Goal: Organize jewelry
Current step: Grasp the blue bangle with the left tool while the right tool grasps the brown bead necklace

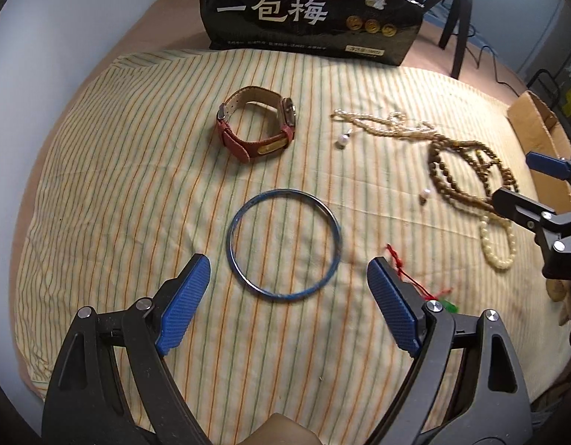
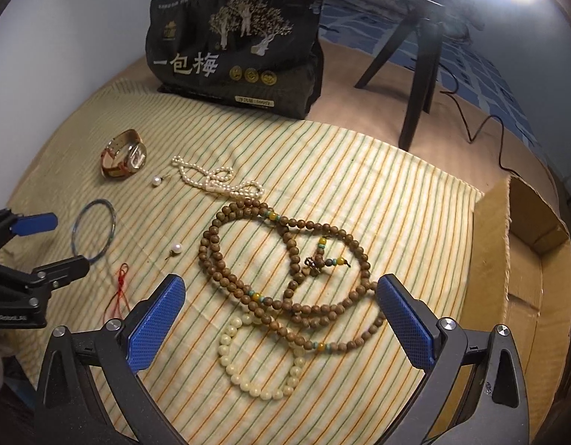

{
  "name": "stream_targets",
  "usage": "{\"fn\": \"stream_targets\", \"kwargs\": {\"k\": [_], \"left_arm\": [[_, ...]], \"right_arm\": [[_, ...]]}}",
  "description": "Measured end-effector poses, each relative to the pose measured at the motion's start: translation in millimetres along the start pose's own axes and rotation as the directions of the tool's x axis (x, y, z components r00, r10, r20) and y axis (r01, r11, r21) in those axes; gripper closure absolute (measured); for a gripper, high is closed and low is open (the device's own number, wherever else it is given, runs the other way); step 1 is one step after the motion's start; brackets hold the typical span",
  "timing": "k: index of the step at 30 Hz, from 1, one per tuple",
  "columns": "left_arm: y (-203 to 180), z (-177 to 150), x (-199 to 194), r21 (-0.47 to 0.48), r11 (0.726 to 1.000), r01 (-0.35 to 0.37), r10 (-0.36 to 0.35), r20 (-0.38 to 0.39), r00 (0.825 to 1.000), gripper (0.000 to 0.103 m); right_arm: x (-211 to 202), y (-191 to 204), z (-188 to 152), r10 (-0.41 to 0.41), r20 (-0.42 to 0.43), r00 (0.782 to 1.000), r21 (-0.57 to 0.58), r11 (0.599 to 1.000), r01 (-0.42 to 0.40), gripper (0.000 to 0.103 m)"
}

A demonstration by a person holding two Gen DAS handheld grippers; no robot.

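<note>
Jewelry lies on a striped cloth (image 1: 137, 185). My left gripper (image 1: 287, 289) is open, its jaws either side of a thin blue bangle (image 1: 283, 245), just above it. Beyond lie a red-strap watch (image 1: 256, 126) and a small-pearl necklace (image 1: 382, 124). My right gripper (image 2: 281, 315) is open over a long brown wooden bead string (image 2: 285, 259) and a cream bead bracelet (image 2: 259, 363). Two loose pearl earrings (image 2: 178, 248) (image 2: 157, 180), a red cord (image 2: 120, 289), the bangle (image 2: 93, 230) and the watch (image 2: 124, 154) show at left.
A black snack bag (image 1: 311, 11) stands at the cloth's far edge. An open cardboard box (image 2: 526, 278) sits at the right. A black tripod (image 2: 419, 74) with a cable stands behind. A bright lamp glares at top right.
</note>
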State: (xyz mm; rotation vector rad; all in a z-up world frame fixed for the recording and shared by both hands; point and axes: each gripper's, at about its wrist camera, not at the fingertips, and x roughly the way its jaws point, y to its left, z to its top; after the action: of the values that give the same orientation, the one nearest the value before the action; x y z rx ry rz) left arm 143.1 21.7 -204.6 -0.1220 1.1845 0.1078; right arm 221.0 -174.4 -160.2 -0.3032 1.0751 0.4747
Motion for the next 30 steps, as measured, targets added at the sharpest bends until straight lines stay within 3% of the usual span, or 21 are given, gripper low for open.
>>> {"fn": "stream_targets", "kwargs": {"k": [12,22,30], "left_arm": [[0.2,7.4,27.0,-0.006,1.0,-0.029,0.029,-0.025,0.999,0.014],[14.1,14.6,32.0,-0.023,0.999,0.027,-0.028,-0.029,0.999,0.013],[19.7,12.7,27.7,-0.039,0.998,0.049,-0.05,-0.016,0.999,0.013]], "right_arm": [[32.7,-5.6,10.4,-0.001,-0.064,0.998,0.0,1.0,0.001,0.001],[67.2,-18.9,23.1,0.034,-0.1,0.994,0.034,0.999,-0.031,0.001],[77.3,-21.0,25.0,0.012,-0.114,0.993,0.015,1.0,-0.01,0.0]]}}
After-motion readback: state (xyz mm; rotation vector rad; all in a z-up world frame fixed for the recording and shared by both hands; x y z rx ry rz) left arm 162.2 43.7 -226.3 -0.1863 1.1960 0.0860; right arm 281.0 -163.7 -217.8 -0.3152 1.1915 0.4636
